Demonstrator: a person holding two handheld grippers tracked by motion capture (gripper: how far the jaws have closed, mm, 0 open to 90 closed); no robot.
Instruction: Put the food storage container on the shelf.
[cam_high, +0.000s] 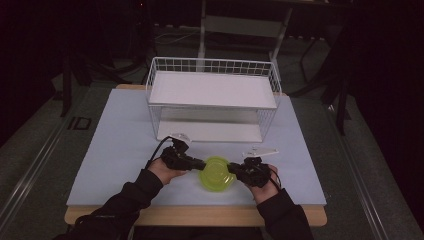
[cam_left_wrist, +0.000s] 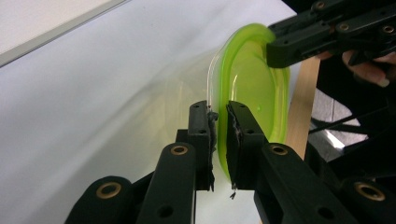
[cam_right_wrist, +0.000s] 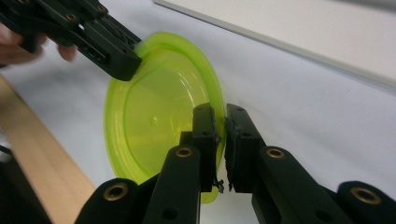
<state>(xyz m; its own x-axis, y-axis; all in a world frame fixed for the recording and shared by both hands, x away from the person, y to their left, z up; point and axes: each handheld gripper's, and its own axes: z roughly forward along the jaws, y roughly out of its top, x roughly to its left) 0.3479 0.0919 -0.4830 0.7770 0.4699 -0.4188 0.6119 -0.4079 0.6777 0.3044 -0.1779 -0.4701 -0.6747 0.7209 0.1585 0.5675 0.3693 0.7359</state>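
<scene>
I hold a green plate (cam_high: 216, 173) between my two tools, near the front edge of the table (cam_high: 120, 130), at six o'clock from the white wire basket (cam_high: 212, 97).

Left gripper (cam_high: 197, 164): clenched on the plate's rim at nine o'clock. In the left gripper view the rim (cam_left_wrist: 219, 107) runs edge-on between the two pads, and the plate (cam_left_wrist: 247, 79) stands tilted rather than flat.

Right gripper (cam_high: 234, 169): clenched on the opposite rim at three o'clock. In the right gripper view the pads pinch the thin lip of the plate (cam_right_wrist: 159, 116), while the other gripper (cam_right_wrist: 126, 58) bites the far edge at eleven o'clock.

Risks, as I judge them:
- Both grips sit on a thin, smooth lip only; if I pull the hands apart or move them unevenly, one edge could slide out and the plate would swing from the other.
- If I push the hands toward each other, the plastic could bow and pop free.
- The plate sits close to the wooden table edge (cam_right_wrist: 42, 158); a slip toward six o'clock could send it off the table.
- A lift toward the basket could clip its front wire wall if the plate is tilted.
</scene>
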